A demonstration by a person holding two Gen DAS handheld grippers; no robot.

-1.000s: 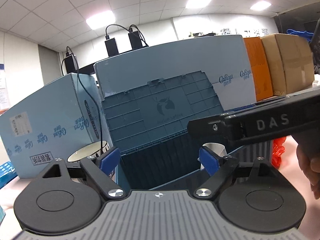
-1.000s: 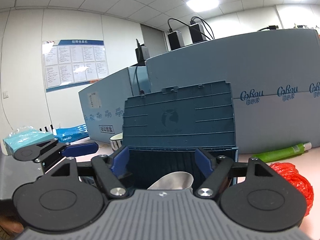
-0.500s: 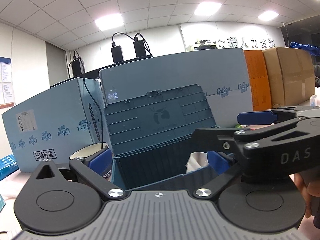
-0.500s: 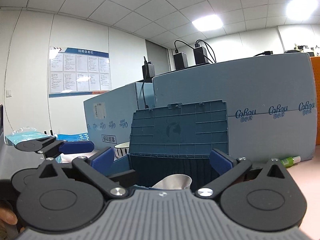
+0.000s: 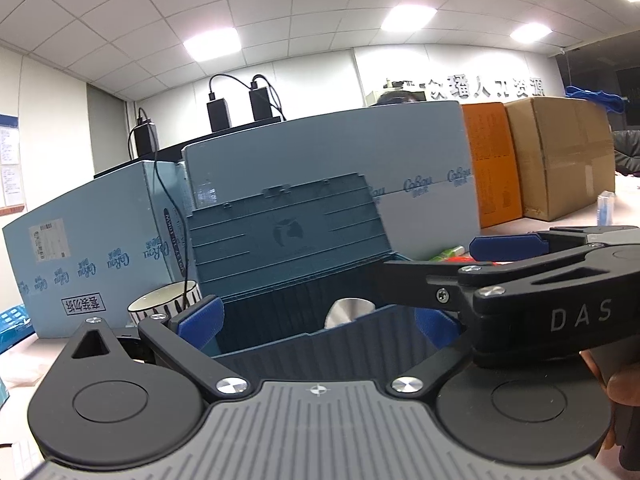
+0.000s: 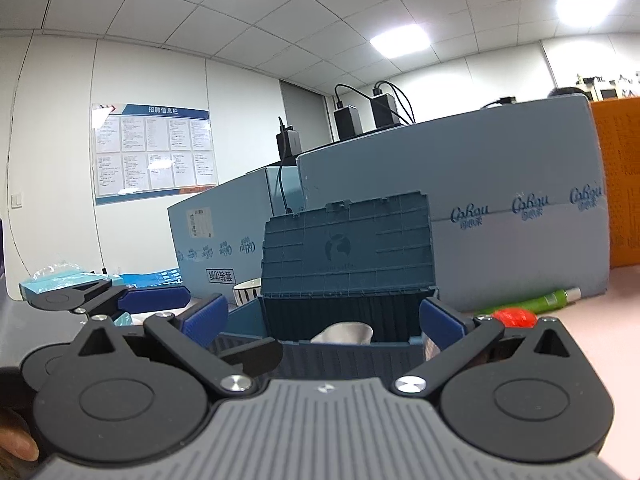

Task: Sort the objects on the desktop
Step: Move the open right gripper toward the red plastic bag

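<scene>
A dark blue storage box (image 5: 320,344) stands in front of me with its lid (image 5: 288,236) tipped up and back. Inside it rests a silvery cup (image 5: 348,310), partly hidden by the front wall. My left gripper (image 5: 318,320) is open just short of that wall, nothing between its blue pads. In the right wrist view the same box (image 6: 348,352), lid (image 6: 348,248) and cup (image 6: 344,332) show beyond my right gripper (image 6: 323,319), also open and empty. The two grippers are side by side; the right one's fingers (image 5: 508,246) cross the left view.
A striped bowl (image 5: 164,304) sits left of the box. A green tube (image 6: 532,304) and a red crumpled thing (image 6: 514,317) lie to its right. Big blue cartons (image 5: 100,248) wall off the back, with an orange box (image 5: 492,168) and a brown carton (image 5: 560,160) beyond. A tissue pack (image 6: 56,280) lies far left.
Both grippers have opened wide and drawn back from the box, which now looks smaller. The cup stays in the box.
</scene>
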